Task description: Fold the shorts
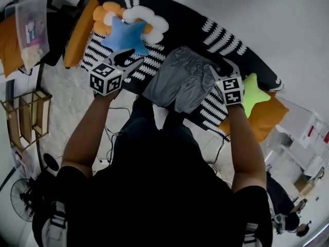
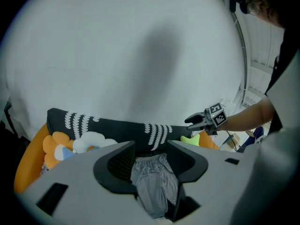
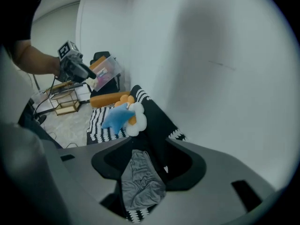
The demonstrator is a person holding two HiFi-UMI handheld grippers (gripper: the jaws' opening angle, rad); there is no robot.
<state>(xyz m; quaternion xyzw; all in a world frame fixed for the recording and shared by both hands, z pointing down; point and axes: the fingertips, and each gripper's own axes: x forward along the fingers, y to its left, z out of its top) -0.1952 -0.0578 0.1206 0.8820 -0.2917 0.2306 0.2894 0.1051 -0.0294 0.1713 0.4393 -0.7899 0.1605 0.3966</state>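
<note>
"So, where have the shorts ended up?"

"The crumpled grey fabric shorts point(image 1: 180, 81) lie spread on the seat of the black sofa with white leaf marks point(image 1: 205, 32), about midway along it, and nothing lies on top of them."

"And your fingers?"

"My left gripper point(image 1: 131, 60) hangs over the striped part of the seat, just left of the shorts. Its fingers point(image 2: 117, 165) stand wide apart with nothing pinched, and through the gap I see the shorts lying farther off. My right gripper point(image 1: 222, 70) is by their right edge. Its fingers point(image 3: 187, 165) are spread too and hold nothing, with the grey cloth showing below, between them."

"What else is on that sofa?"

"At the left end there's a blue star-shaped cushion point(image 1: 126, 35), resting against a white cloud-shaped cushion point(image 1: 149, 17) and an orange flower-shaped cushion point(image 1: 105, 14), with a long orange bolster point(image 1: 79, 32) beside them. At the right end a lime-green star cushion point(image 1: 254, 94) sits on an orange pillow point(image 1: 264, 117), just beyond my right gripper."

"And on the floor?"

"A small wooden rack point(image 1: 25, 115) stands well off to my left."
</note>
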